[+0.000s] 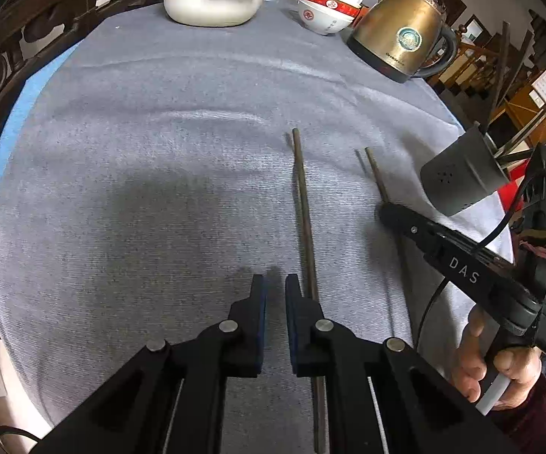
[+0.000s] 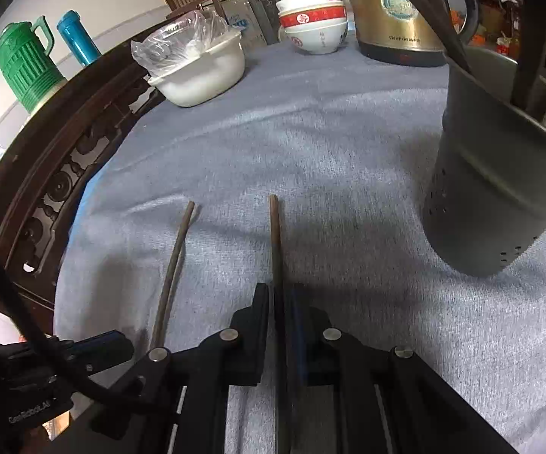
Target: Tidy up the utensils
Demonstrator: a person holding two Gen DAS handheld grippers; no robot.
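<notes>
Two dark chopsticks lie on the grey tablecloth (image 1: 140, 174). In the left wrist view one chopstick (image 1: 303, 204) runs just to the right of my left gripper (image 1: 275, 283) and passes under its right finger; the jaws stand a narrow gap apart with nothing between them. My right gripper (image 2: 281, 287) is shut on the other chopstick (image 2: 275, 234), which sticks out ahead of its fingers close to the cloth. From the left wrist the right gripper (image 1: 386, 210) shows beside a dark grey utensil holder (image 1: 462, 178) with several utensils standing in it.
At the far edge stand a brass-coloured kettle (image 1: 401, 41), stacked red-and-white bowls (image 1: 326, 11) and a white basin (image 1: 208, 3) with a plastic bag in it. A carved dark wooden rail (image 2: 57, 174) borders the left side. A hand (image 1: 500, 370) holds the right gripper's handle.
</notes>
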